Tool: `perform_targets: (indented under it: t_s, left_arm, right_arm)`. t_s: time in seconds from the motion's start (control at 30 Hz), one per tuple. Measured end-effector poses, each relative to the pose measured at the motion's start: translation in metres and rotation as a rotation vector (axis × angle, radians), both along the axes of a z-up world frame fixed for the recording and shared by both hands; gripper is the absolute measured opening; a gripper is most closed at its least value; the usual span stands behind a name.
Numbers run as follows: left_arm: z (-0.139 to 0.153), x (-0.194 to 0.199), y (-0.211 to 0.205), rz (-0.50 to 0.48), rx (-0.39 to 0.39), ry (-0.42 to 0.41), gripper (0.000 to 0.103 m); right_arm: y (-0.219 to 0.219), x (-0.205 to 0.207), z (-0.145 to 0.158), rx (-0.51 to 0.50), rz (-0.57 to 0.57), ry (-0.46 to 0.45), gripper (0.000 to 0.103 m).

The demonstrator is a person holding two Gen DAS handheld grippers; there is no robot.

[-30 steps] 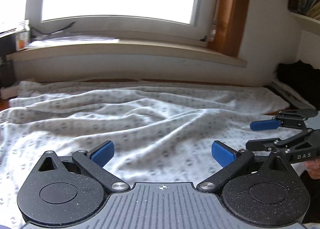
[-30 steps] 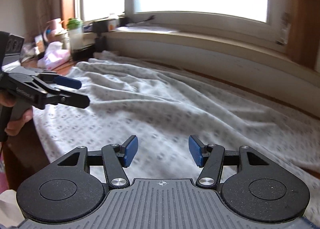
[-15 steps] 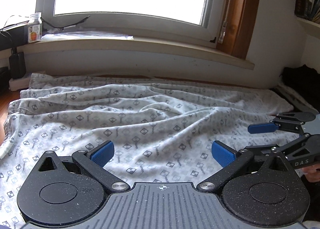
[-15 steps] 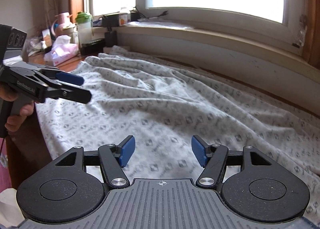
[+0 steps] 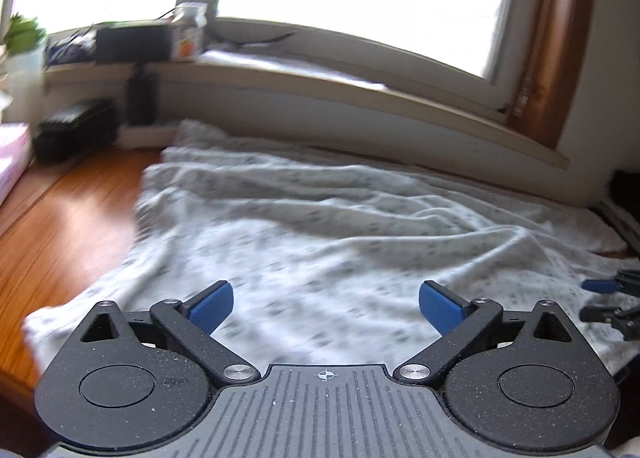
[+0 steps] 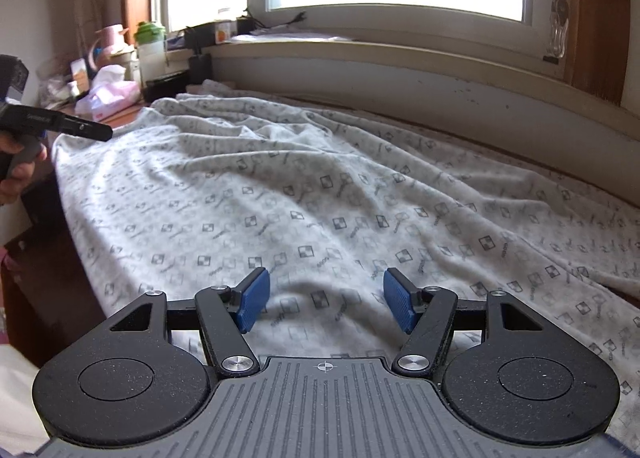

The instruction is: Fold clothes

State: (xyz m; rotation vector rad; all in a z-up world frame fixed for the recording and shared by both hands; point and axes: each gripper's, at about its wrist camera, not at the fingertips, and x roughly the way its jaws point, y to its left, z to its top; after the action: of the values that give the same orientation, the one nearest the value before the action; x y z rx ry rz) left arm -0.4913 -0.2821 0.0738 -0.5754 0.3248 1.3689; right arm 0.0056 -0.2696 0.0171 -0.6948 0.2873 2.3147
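A white garment (image 5: 320, 234) with a small grey print lies spread and wrinkled over a wooden table below a window; the right wrist view shows the same garment (image 6: 320, 185). My left gripper (image 5: 324, 300) is open above the garment's near left part, with nothing between its blue pads. The left gripper's black fingers (image 6: 86, 129) show beyond the cloth's left edge, held by a hand (image 6: 18, 173). My right gripper (image 6: 324, 298) hovers open low over the near cloth, nothing between the pads. In the left wrist view the right gripper (image 5: 600, 300) shows at the right edge.
Bare wooden table (image 5: 60, 217) lies left of the garment. On the windowsill (image 5: 360, 85) stand a jar (image 5: 188, 31) and a black box (image 5: 134, 42). A green-lidded bottle (image 6: 150, 45) and a pink pack (image 6: 110, 93) crowd the far left. A dark heap (image 5: 624, 185) sits right.
The left gripper has swung left, so its view now takes in the bare wood and the garment's left edge. The right gripper has sunk closer to the cloth and its jaws stand slightly wider.
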Motion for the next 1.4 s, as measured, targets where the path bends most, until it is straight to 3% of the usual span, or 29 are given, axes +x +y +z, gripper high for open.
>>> perform_targets:
  t_s: [0.13,0.23,0.4,0.63,0.93,1.17,1.4]
  left_arm:
    - [-0.005,-0.019,-0.003,0.032,-0.031,-0.003,0.095]
    - [-0.010,-0.028,-0.007,0.036,-0.069,0.025,0.085]
    - [-0.006,-0.047,-0.019,0.007,-0.099,0.012,0.080]
    - [0.016,-0.092,-0.041,0.085,-0.095,-0.005,0.072]
    - [0.002,-0.123,-0.046,0.156,-0.139,0.022,0.066]
    - [0.018,-0.148,-0.063,0.217,-0.097,-0.002,0.064]
    - [0.029,-0.155,-0.067,0.233,-0.057,-0.023,0.065]
  right_arm:
    - [0.002,0.007,0.003,-0.007,0.004,-0.018,0.063]
    - [0.007,0.009,0.008,-0.026,-0.003,-0.042,0.063]
    - [0.010,-0.019,0.019,0.013,0.051,-0.052,0.062]
    - [-0.001,-0.132,0.031,0.066,0.293,-0.026,0.062]
    - [-0.051,-0.295,0.028,0.030,0.628,-0.018,0.060]
    - [-0.087,-0.362,0.025,0.072,0.766,-0.048,0.054]
    - [-0.104,-0.392,0.014,0.132,0.785,-0.104,0.051]
